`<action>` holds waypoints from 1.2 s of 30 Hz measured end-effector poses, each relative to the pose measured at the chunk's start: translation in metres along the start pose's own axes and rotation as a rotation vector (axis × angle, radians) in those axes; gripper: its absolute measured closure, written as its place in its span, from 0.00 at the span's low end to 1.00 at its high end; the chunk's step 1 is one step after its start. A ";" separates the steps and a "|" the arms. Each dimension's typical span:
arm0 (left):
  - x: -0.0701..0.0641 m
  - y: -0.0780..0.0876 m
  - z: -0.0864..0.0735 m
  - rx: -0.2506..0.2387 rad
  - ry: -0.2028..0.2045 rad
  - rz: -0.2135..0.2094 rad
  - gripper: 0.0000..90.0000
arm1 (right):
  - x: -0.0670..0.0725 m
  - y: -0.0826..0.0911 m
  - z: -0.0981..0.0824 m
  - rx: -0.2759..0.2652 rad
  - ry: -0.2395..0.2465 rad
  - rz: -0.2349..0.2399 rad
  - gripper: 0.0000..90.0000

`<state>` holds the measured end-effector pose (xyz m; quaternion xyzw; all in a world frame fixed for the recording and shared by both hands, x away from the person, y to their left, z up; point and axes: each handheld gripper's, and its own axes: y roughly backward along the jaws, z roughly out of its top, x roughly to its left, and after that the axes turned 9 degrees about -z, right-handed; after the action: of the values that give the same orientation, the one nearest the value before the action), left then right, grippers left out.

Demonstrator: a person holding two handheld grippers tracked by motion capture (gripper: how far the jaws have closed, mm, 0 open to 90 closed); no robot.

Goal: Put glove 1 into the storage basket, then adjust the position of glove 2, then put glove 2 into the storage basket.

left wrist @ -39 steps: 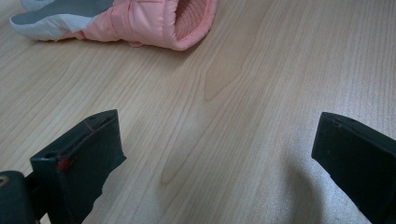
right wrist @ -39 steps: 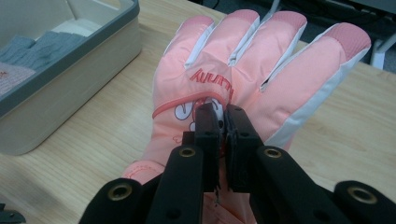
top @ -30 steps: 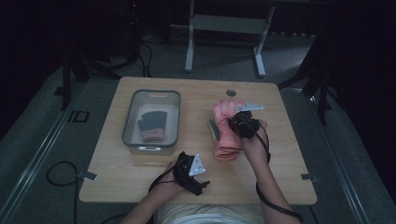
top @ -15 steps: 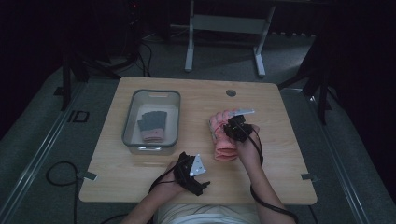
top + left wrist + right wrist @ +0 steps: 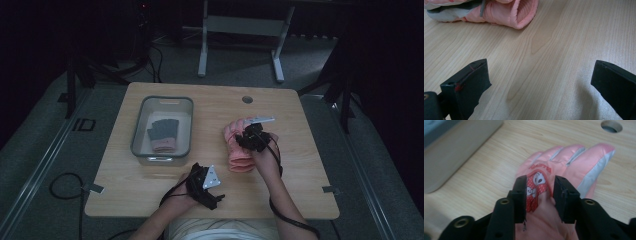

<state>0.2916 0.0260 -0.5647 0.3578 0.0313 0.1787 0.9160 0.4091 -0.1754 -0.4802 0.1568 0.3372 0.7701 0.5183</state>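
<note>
Fingers (image 5: 521, 195) of the right gripper (image 5: 539, 195) pinch a raised fold of one padded pink winter glove (image 5: 564, 167), closing on its red dotted cartoon patch at the back of the hand; the glove lies flat on the pale wooden desk (image 5: 499, 150), fingertips pointing toward a round cable hole (image 5: 611, 126) in the desktop. From above, the right gripper (image 5: 252, 135) sits on the glove (image 5: 239, 155) right of the desk's centre, held by a hand with the forearm reaching up from the near edge. The left gripper (image 5: 204, 182) rests low near the front edge of the desk (image 5: 300, 190), its two black fingers (image 5: 466, 85) spread wide apart over bare wood with nothing between them, the glove's ribbed cuff (image 5: 521, 12) lying beyond them. One clear rectangular plastic bin (image 5: 162, 127) stands at the left half of the desk and holds one small dark grey knit glove with a pink cuff (image 5: 162, 135).
</note>
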 end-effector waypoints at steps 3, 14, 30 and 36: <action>0.000 0.000 0.000 -0.001 -0.001 -0.001 0.02 | -0.001 0.010 0.001 -0.022 0.011 0.011 0.64; 0.000 0.000 0.002 -0.009 0.012 -0.011 0.02 | -0.021 0.032 0.000 -0.063 0.025 0.049 0.62; 0.017 0.025 0.040 -0.101 0.071 0.029 0.05 | -0.067 0.052 -0.013 -0.117 0.095 0.056 0.63; 0.038 0.031 0.060 -0.135 0.091 -0.020 0.05 | -0.073 0.050 -0.011 -0.109 0.101 0.066 0.67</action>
<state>0.3285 0.0216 -0.4964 0.2863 0.0643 0.1874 0.9374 0.3984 -0.2573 -0.4465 0.1004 0.3153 0.8108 0.4828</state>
